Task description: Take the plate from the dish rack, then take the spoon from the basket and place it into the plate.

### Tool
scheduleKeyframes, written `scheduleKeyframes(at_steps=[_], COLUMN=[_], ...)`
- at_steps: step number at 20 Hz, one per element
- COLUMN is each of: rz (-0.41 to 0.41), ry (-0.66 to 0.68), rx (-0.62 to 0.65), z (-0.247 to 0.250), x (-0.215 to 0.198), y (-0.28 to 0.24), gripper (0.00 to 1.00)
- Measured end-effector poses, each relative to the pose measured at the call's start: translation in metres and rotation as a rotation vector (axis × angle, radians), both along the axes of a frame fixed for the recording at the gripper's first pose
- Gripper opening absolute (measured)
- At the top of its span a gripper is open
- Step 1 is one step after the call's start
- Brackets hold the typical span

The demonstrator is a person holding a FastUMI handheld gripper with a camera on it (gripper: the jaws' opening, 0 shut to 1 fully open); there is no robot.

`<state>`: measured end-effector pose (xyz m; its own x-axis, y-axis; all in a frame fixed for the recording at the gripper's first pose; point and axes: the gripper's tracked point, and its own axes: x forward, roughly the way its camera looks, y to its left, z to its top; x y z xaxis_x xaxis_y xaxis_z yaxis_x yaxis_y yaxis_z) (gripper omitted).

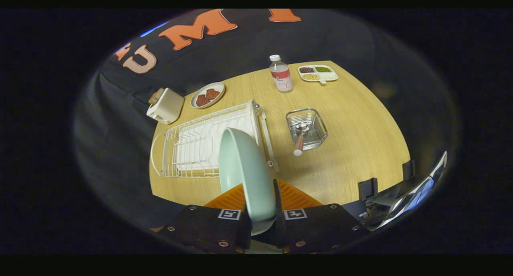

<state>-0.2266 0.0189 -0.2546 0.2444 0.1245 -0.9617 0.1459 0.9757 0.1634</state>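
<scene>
Here the gripper [262, 224] is clamped on the upright plate [244, 171] rim.

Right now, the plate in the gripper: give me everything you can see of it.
The plate is pale green, round and glossy, ceramic by the look, with a shallow well and a raised rim. It stands on edge, lifted clear above the white wire dish rack and the wooden table. The gripper is shut on its lower rim, one finger on each face. Nothing else touches it. No food or cracks show on the visible face; its back is hidden.
</scene>
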Motion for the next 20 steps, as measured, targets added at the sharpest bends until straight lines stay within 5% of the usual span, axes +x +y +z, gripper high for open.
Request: scheduleKeyframes(at_steps=[10, 20], rz=[-0.035, -0.158], ry=[0.074, 0.086], rx=[0.209, 0.413], z=[-0.068, -0.143], x=[-0.071, -0.078], y=[-0.001, 0.043], gripper=[0.25, 0.25])
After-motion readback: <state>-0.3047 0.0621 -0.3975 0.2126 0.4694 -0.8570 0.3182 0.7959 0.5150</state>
